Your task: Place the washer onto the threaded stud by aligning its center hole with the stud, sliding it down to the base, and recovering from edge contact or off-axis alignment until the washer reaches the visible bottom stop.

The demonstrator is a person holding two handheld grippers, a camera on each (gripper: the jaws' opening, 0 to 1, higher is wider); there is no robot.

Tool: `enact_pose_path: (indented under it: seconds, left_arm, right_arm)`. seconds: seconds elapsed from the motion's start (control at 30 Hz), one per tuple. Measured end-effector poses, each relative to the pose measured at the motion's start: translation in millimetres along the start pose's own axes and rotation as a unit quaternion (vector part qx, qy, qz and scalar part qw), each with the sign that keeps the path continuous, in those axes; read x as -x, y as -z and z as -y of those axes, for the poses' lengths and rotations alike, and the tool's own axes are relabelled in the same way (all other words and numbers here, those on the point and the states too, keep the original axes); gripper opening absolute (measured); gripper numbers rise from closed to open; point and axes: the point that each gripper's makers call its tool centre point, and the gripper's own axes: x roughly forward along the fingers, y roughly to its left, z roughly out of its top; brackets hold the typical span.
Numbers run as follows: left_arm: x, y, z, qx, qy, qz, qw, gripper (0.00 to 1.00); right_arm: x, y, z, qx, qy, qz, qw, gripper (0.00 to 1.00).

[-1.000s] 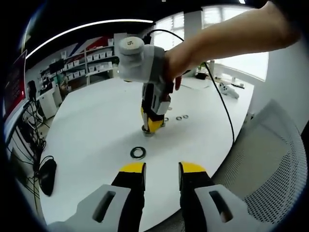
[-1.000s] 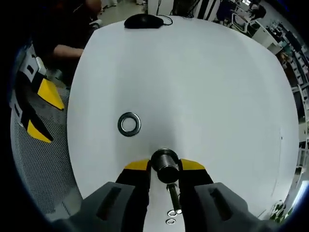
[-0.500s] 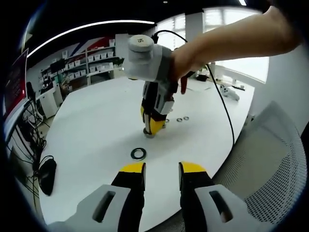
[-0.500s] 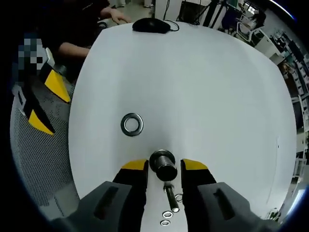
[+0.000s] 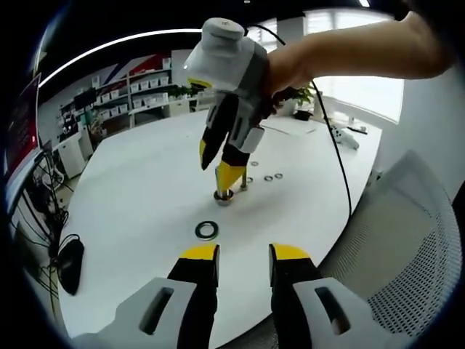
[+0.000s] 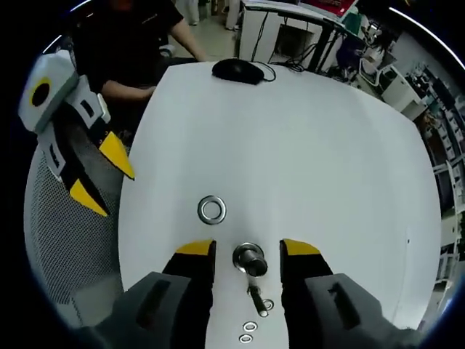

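A short upright stud (image 5: 223, 195) stands on the white table (image 5: 145, 182), seen end-on as a metal ring with a dark centre (image 6: 251, 259). A loose steel washer (image 5: 207, 230) lies flat on the table, a little apart from the stud (image 6: 211, 210). My right gripper (image 6: 247, 250) hangs open above the stud, nothing between its yellow tips; in the left gripper view it (image 5: 218, 169) is tilted, held by a hand, just above the stud. My left gripper (image 5: 244, 256) is open and empty at the table's near edge, short of the washer, and appears at the left (image 6: 94, 174).
Several small washers (image 5: 274, 177) and a lying bolt (image 6: 256, 297) rest just behind the stud. A black mouse (image 6: 236, 70) with its cable sits at the table's edge. A mesh chair (image 5: 407, 247) stands beside the table. A person in dark clothes (image 6: 138, 36) is at the table.
My right gripper has lifted off the stud and tilted, its jaws now clear above it. The washer, stud and left gripper have stayed put.
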Motion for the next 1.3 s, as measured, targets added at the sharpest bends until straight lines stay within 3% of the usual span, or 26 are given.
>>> enact_pose_path:
  seconds: [0.4,0.8,1.3]
  left_arm:
    - [0,0.3,-2.0,0.002,-0.003,0.001,1.0,0.25]
    - [1,1.6,-3.7,0.001,-0.007,-0.001,1.0,0.24]
    - [1,1.2,-4.3,0.0,-0.008,0.0,1.0,0.24]
  right_arm:
    - [-23,-14.5,-22,0.04,-0.017,-0.012,0.999,0.35]
    - [-51,-9.8,-41,0.025,-0.048,-0.053,0.9971,0.33]
    - [-63,-6.8,-44,0.023,-0.063,-0.084,0.9942,0.32]
